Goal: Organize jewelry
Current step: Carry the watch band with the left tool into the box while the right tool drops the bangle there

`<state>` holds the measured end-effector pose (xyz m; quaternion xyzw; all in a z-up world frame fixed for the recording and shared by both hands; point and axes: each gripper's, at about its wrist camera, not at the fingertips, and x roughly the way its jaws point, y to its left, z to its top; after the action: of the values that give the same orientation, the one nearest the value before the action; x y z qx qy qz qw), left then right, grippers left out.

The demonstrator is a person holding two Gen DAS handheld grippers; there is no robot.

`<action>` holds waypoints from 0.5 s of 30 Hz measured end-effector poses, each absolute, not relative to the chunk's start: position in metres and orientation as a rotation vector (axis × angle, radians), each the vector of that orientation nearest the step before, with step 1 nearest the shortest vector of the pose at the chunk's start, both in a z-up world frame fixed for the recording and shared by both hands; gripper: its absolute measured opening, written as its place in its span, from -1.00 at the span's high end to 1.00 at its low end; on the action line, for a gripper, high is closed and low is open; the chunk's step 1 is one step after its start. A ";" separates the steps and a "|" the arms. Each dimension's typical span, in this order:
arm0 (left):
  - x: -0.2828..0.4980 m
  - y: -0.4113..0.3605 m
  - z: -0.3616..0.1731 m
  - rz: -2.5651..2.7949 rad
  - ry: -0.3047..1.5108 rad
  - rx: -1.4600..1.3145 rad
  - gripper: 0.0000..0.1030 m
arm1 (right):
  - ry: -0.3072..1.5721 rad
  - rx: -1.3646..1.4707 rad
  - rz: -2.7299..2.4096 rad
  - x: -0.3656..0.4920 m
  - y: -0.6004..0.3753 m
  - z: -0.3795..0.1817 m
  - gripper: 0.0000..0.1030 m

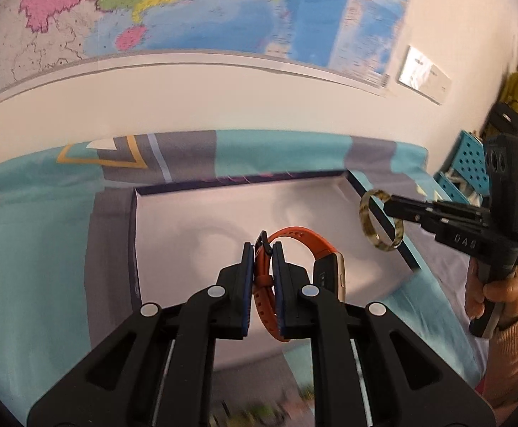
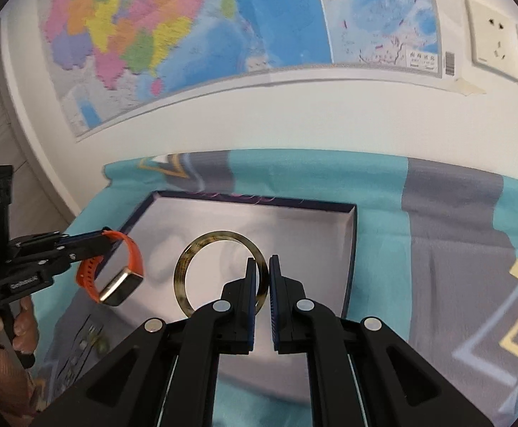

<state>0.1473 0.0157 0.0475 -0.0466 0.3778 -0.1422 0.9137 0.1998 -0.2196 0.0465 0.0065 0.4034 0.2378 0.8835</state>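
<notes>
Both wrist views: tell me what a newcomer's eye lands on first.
The orange watch pinched in the left gripper and the mottled bangle clamped in the right gripper, both held above the open white-lined box. Behind them, a colourful wall map fills the wall.

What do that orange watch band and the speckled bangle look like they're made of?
The watch band looks like matte rubber or silicone: it bends in a soft loop and has punched holes. Its case looks like polished gold-toned metal. The bangle seems glossy resin or horn, mottled brown and cream, slightly translucent; stone can't be ruled out.
</notes>
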 end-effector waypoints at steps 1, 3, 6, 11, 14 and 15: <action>0.155 0.017 0.046 -0.292 0.784 -0.100 0.78 | 0.851 0.017 0.489 0.208 -0.217 0.043 0.89; 0.174 0.019 0.040 -0.279 0.797 -0.110 0.78 | 0.876 0.012 0.466 0.223 -0.213 0.035 0.89; 0.193 0.021 0.031 -0.267 0.818 -0.119 0.78 | 0.914 0.002 0.438 0.244 -0.204 0.023 0.89; 0.220 0.021 0.015 -0.250 0.866 -0.121 0.78 | 0.965 -0.010 0.399 0.266 -0.195 0.009 0.89; 0.234 0.020 0.007 -0.237 0.898 -0.117 0.78 | 0.996 -0.016 0.385 0.275 -0.190 0.003 0.89; 0.237 0.020 0.005 -0.233 0.907 -0.116 0.78 | 1.003 -0.016 0.382 0.278 -0.189 0.002 0.89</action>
<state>0.2367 0.0203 0.0046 -0.0557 0.4367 -0.1120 0.8909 0.2780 -0.1889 0.0020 -0.0074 0.4776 0.1819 0.8595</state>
